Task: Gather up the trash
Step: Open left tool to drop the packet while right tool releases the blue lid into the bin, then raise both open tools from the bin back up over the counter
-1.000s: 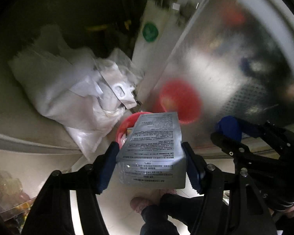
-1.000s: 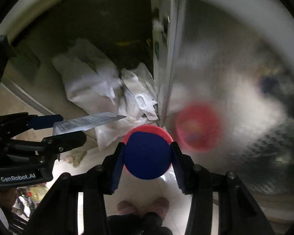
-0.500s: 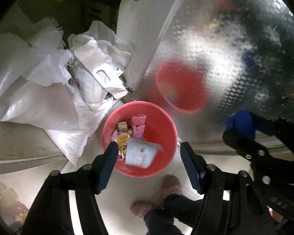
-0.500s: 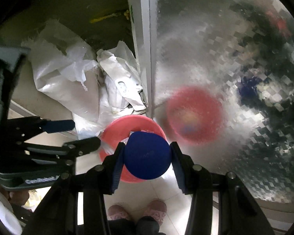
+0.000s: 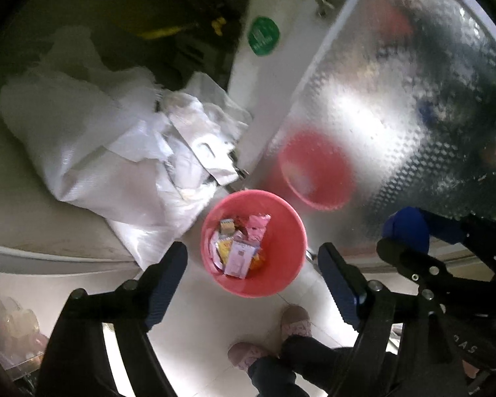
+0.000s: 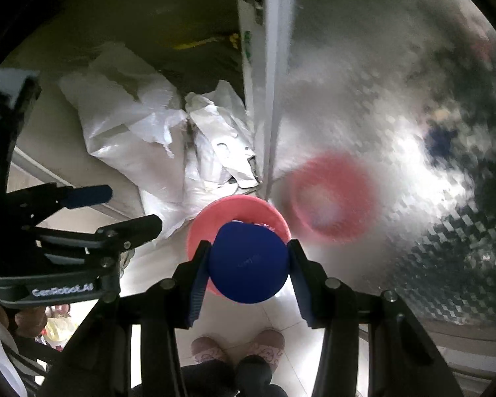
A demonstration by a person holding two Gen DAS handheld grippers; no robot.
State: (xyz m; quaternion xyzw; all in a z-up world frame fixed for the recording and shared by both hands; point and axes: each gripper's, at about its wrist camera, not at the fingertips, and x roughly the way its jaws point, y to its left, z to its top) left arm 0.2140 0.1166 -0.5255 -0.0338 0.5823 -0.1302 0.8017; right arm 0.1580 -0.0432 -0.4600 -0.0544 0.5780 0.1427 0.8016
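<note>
Landmark: the pink bin (image 5: 291, 266) on the pale floor tiles.

Left of the bin — a heap of crumpled white bags (image 5: 122, 152), its lower edge touching or just short of the bin rim; cannot tell which.

Left gripper (image 5: 253, 276) hangs above the bin, pointing steeply down. Its jaws have just been opening and now stand wide, nothing between them. Straight below, inside the bin: small wrappers and packets (image 5: 238, 248), a pale printed packet lying on top.

Right of the bin — textured metal panel (image 5: 396, 125) carrying a blurred pink reflection of the bin.

Right gripper (image 6: 248, 261) is clamped on a blue ball (image 6: 248, 261), both pads against its sides, held above the bin's near rim (image 6: 198, 235).

Below the bin, two pink slippers (image 6: 208, 352) — the person's feet.
</note>
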